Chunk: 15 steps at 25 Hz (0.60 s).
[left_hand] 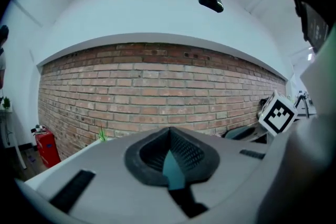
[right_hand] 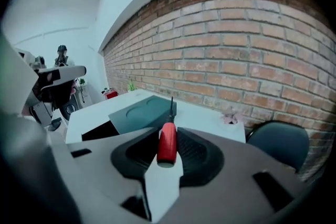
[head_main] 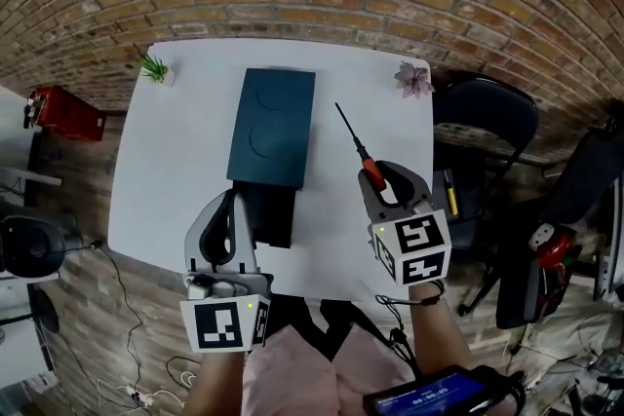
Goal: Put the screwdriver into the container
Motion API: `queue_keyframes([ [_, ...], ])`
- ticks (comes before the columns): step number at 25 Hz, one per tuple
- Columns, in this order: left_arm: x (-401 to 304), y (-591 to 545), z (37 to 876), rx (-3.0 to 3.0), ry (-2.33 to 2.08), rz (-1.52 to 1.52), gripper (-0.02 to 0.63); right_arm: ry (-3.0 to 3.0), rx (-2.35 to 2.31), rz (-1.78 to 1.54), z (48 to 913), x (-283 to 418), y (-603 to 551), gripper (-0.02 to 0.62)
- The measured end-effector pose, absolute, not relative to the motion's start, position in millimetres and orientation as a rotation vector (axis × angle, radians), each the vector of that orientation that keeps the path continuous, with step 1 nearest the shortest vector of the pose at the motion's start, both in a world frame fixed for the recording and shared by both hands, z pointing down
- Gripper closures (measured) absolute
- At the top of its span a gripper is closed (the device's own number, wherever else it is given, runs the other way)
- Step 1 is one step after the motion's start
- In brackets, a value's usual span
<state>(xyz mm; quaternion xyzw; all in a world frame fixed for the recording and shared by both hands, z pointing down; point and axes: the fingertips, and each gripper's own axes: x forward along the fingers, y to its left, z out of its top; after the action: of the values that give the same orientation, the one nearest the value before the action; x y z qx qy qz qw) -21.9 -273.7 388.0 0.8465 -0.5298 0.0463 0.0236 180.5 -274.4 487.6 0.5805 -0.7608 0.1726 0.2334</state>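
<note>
The screwdriver (head_main: pixel 371 172) has a red handle and a thin black shaft that points away over the white table (head_main: pixel 171 161). My right gripper (head_main: pixel 375 174) is shut on the handle; in the right gripper view the red handle (right_hand: pixel 167 141) sits pinched between the dark pads. The container (head_main: pixel 268 214) is a black box whose dark teal lid (head_main: pixel 273 127) is slid away, leaving the near end uncovered. It lies left of the screwdriver (right_hand: pixel 144 110). My left gripper (head_main: pixel 234 200) rests beside the box's left edge, jaws (left_hand: pixel 169 157) together with nothing held.
Small potted plants stand at the far left corner (head_main: pixel 153 67) and the far right corner (head_main: pixel 412 78) of the table. A dark chair (head_main: pixel 483 117) stands right of the table, a red object (head_main: pixel 63 112) on the floor at left. A brick wall runs behind.
</note>
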Motion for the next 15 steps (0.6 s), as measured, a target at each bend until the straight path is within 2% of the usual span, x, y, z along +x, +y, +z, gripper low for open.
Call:
queue_keyframes([
  [9, -21, -238, 295, 2.669, -1.815, -0.048, 0.601, -2.308, 1.584, 0.209, 361, 154, -273, 0.485],
  [15, -44, -199, 274, 2.608, -1.980, -0.102, 0.601, -2.422, 1.482, 0.082, 324, 121, -261, 0.485],
])
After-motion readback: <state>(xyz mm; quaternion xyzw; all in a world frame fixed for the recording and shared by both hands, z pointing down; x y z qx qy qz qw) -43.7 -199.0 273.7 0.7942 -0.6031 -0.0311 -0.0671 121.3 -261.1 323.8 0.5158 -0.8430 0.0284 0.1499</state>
